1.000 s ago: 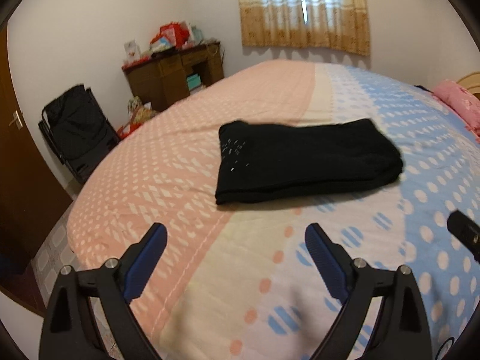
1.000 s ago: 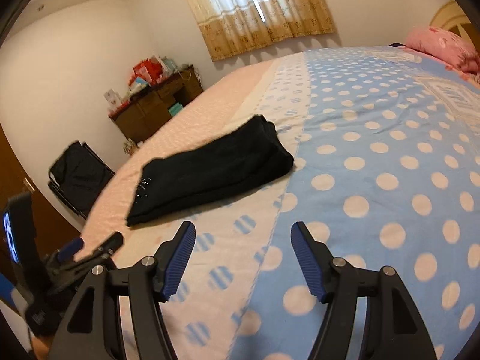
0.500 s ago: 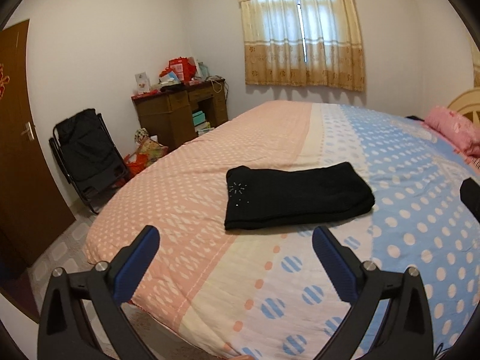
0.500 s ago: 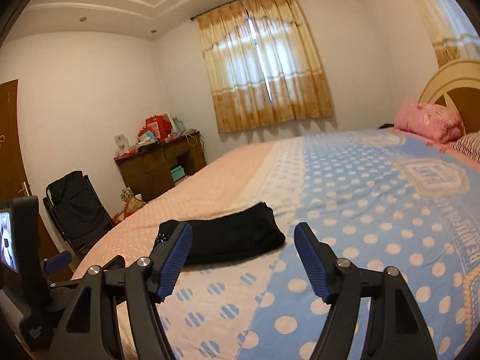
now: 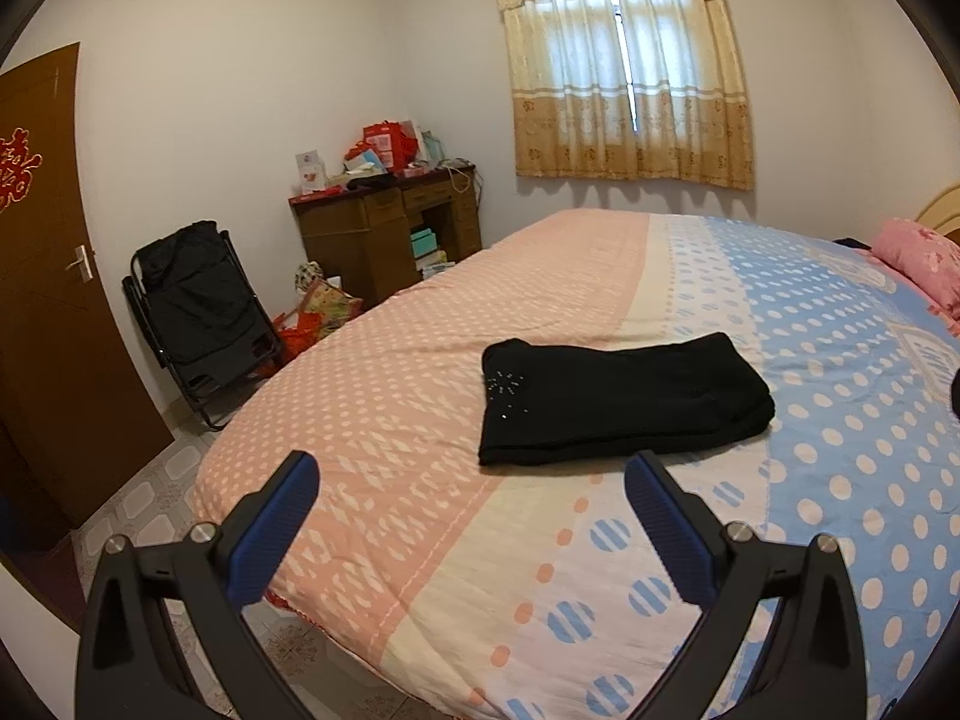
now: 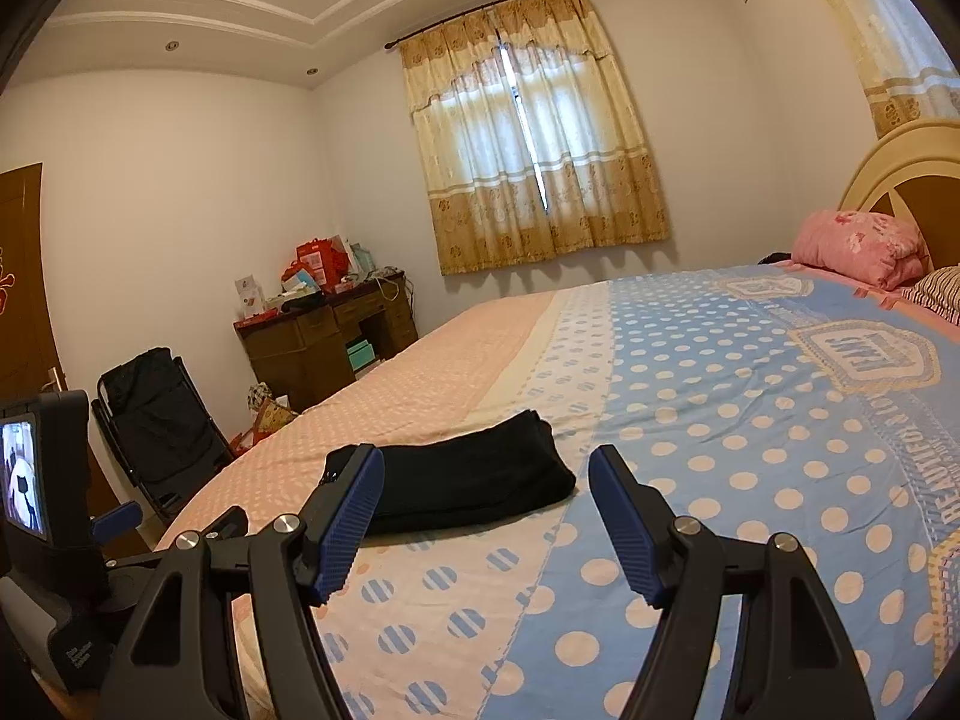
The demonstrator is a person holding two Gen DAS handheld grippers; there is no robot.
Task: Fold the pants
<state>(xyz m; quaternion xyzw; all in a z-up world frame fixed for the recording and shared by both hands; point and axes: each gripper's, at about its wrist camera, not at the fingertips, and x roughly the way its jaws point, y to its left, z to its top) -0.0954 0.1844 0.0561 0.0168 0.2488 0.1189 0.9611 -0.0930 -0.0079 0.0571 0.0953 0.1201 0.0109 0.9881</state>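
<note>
Black pants (image 5: 618, 399) lie folded into a flat rectangle on the bed (image 5: 420, 420), with a small sparkly pattern near their left end. My left gripper (image 5: 471, 471) hangs open above the bed's near edge, short of the pants, with nothing between its blue pads. In the right wrist view the same pants (image 6: 474, 483) lie past my right gripper (image 6: 486, 465), which is open and empty above the quilt. The left gripper's body with its small screen (image 6: 24, 480) shows at the left edge of that view.
A polka-dot quilt in pink, cream and blue covers the bed. Pink pillows (image 6: 858, 246) lie by the headboard (image 6: 900, 162). A cluttered wooden desk (image 5: 384, 228), a black folding chair (image 5: 192, 312) and a brown door (image 5: 48, 300) line the left side. A curtained window (image 5: 624, 72) faces me.
Both grippers have drawn back and up from the bed and tilted up, so the pants look smaller and more of the room shows. The pants have not moved.
</note>
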